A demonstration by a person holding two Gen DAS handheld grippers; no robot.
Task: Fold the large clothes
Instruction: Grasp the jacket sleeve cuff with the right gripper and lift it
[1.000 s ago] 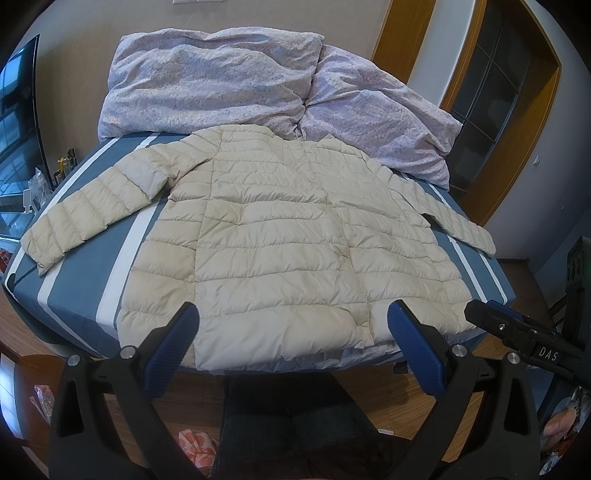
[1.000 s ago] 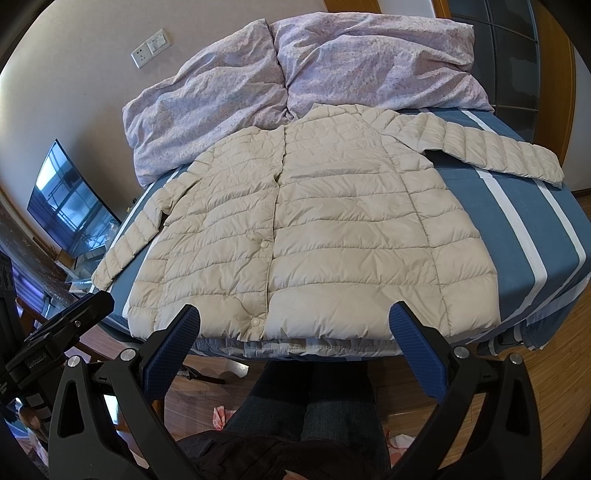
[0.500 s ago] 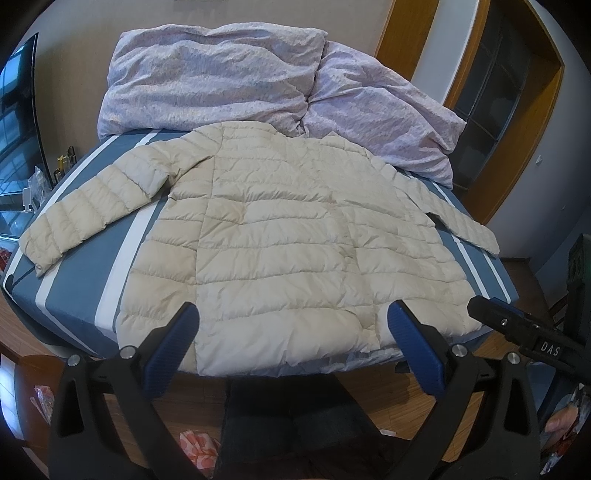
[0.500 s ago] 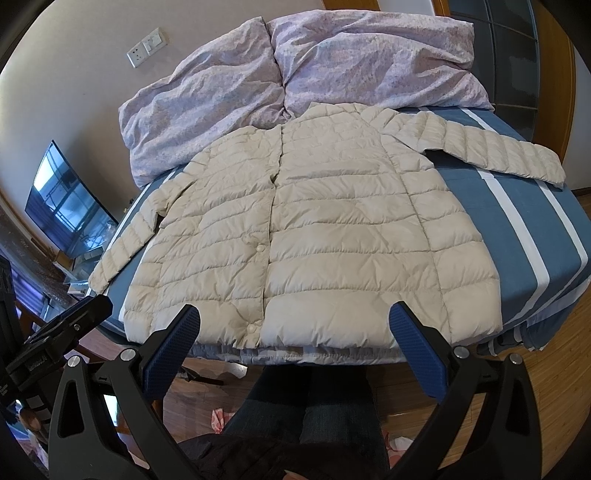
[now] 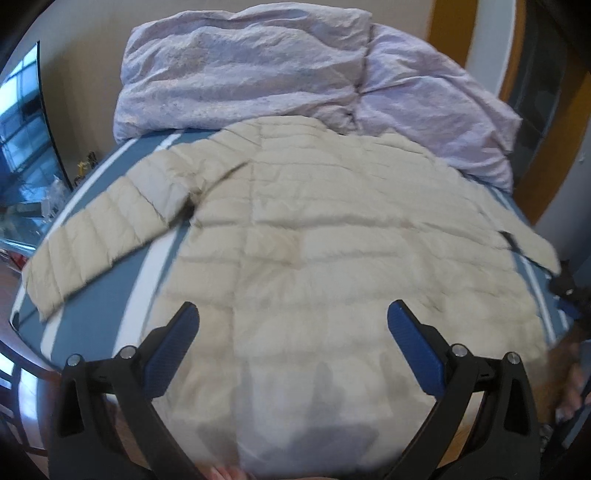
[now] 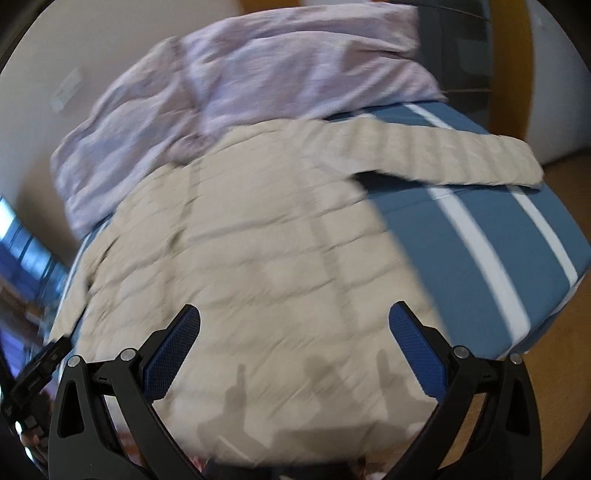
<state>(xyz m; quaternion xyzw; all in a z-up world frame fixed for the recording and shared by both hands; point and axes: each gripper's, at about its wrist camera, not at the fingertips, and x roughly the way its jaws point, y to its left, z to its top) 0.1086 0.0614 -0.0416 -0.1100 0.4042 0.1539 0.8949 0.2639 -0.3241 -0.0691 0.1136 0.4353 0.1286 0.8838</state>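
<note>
Nearest to us, the left claw (image 5: 290,325) hangs spread wide with nothing between its blue pads (image 5: 173,350), just above the hem of the cream puffer jacket (image 5: 314,266). The right claw (image 6: 293,326) is likewise spread wide and empty over the hem on the other side, and its blue pads (image 6: 417,350) frame bare quilting. In the left wrist view we see a blurred hand (image 5: 565,387) at the right edge; in the right wrist view the dark body of the other tool (image 6: 37,373) pokes in at the lower left.

The jacket lies flat across the bed (image 6: 480,221), which wears a blue sheet with white stripes, and the hem reaches the near edge of the mattress. One sleeve (image 5: 99,240) stretches out to the left over the stripes, and the other sleeve (image 6: 443,155) stretches out to the right. The collar end touches the crumpled lilac duvet (image 5: 258,70) heaped at the head of the bed.

Farther off we see a beige wall, a screen (image 5: 22,140) at the left and an orange wooden door frame (image 5: 447,33) at the right. Both views are smeared with motion blur.
</note>
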